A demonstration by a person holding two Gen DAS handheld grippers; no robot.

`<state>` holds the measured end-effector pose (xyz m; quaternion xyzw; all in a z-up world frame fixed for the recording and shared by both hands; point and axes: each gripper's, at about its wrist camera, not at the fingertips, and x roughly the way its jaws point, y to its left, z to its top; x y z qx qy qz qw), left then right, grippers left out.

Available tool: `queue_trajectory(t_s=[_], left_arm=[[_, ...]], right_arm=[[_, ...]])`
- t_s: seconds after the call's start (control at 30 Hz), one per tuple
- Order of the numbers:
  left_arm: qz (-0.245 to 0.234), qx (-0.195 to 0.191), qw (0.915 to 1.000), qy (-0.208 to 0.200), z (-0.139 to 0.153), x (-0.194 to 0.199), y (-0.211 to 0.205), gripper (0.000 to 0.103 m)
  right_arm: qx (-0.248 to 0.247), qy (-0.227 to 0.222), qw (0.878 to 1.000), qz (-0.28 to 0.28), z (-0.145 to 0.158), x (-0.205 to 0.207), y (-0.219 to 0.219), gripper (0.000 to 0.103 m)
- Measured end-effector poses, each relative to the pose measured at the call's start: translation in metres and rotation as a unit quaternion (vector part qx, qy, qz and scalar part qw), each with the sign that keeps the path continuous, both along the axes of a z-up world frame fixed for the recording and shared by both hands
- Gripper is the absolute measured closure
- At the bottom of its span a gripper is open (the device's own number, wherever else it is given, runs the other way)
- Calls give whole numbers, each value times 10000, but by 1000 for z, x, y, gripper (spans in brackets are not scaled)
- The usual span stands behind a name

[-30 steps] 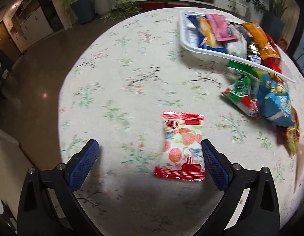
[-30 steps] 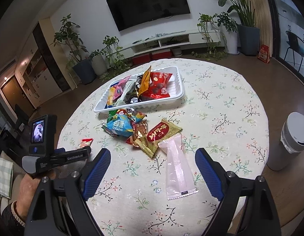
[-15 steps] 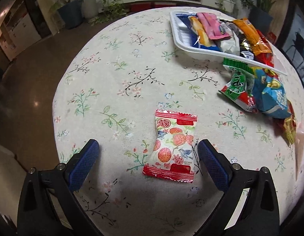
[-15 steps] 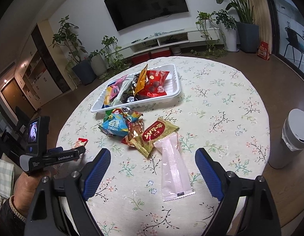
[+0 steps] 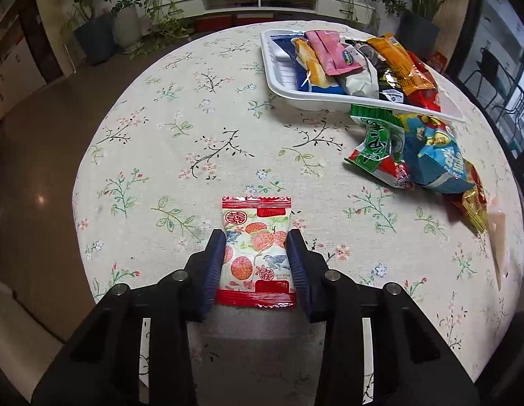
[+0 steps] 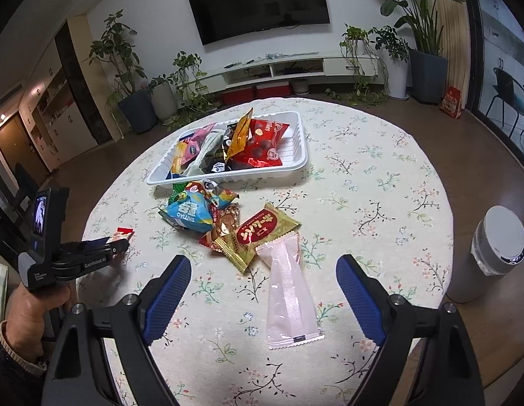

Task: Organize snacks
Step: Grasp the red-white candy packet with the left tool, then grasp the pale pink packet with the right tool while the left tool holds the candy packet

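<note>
In the left wrist view the left gripper (image 5: 256, 257) sat low in the centre of the frame, its jaws closing with the red-and-white fruit-print snack packet (image 5: 256, 252) between them. Both blue pads (image 5: 216, 264) touched the packet's long edges, so the fingers were grasping it while it lay flat on the flowered tablecloth (image 5: 180, 142). The packet's red top seal pointed toward the upper part of the frame, and its lower seal lay between the finger bases.

To the upper right in that view stood the white tray (image 5: 279, 81), filled with wrapped snacks, a pink one (image 5: 331, 52) and an orange one (image 5: 400, 64) among them. Just below the tray's near rim lay a loose heap: a green packet (image 5: 377, 145) and a blue bag (image 5: 434, 162), touching each other.

In the right wrist view the right gripper (image 6: 263, 297) hung at the bottom of the frame with its jaws spread wide and nothing between the pads. A long pale pink packet (image 6: 289, 291) lay on the cloth beyond the fingers, in the lower middle. Touching its upper end was a red-and-gold packet (image 6: 262, 233), and further up the heap with the blue bag, then the tray in the upper middle. A hand (image 6: 35, 308) at the lower left edge held the left gripper. A white bin (image 6: 495, 253) stood off the table at the right edge.
</note>
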<state>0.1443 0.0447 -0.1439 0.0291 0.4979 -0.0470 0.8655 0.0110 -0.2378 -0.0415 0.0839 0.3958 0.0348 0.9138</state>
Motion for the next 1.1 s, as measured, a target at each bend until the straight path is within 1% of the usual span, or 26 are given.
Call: queue_trajectory(t_s=[0.17,0.23,0.3,0.33,0.4,0.47,0.57,0.6,0.77,0.9,0.93,0.97,1.1], left_arm=[[-77,-228,9997,13,3,-9,4,68],[-110,-331,9994,-36,6,-14,5,68],[-186,-444,9988,-61,8,-19,4,68],[-243,-496,9984,-79,9,-21,2,68],[-317,-516,9981,-106,11,-24,-1,68],[-345,-592,9976,-102,11,-27,-2,68],[-372,-683,9969,-98,10,-29,-2,68],[-402,-748,9963,-87,9,-31,-2,68],[-508,-800,9955,-35,6,-35,-7,68],[-516,-807,9954,-46,6,-35,-8,68],[-514,-811,9954,-53,6,-36,-7,68],[-512,-802,9954,-55,6,-36,-7,68],[-525,-793,9955,-34,5,-36,-7,68]], right_arm=[[-103,279,9996,37,-9,3,1,15],[-128,453,9989,72,-15,5,4,20],[-179,612,9978,162,-20,8,8,22],[-225,660,9974,206,-21,10,11,25],[-288,686,9969,269,-22,12,15,26],[-334,707,9967,237,-21,17,15,27],[-249,796,9963,191,-19,24,11,29],[-322,879,9955,168,-20,25,10,29],[-356,1233,9916,159,-40,31,4,30],[-486,1475,9876,208,-56,38,3,39],[-538,1536,9864,227,-60,39,3,44],[-580,1612,9849,233,-64,40,3,47],[-718,1616,9838,293,-66,42,6,48]])
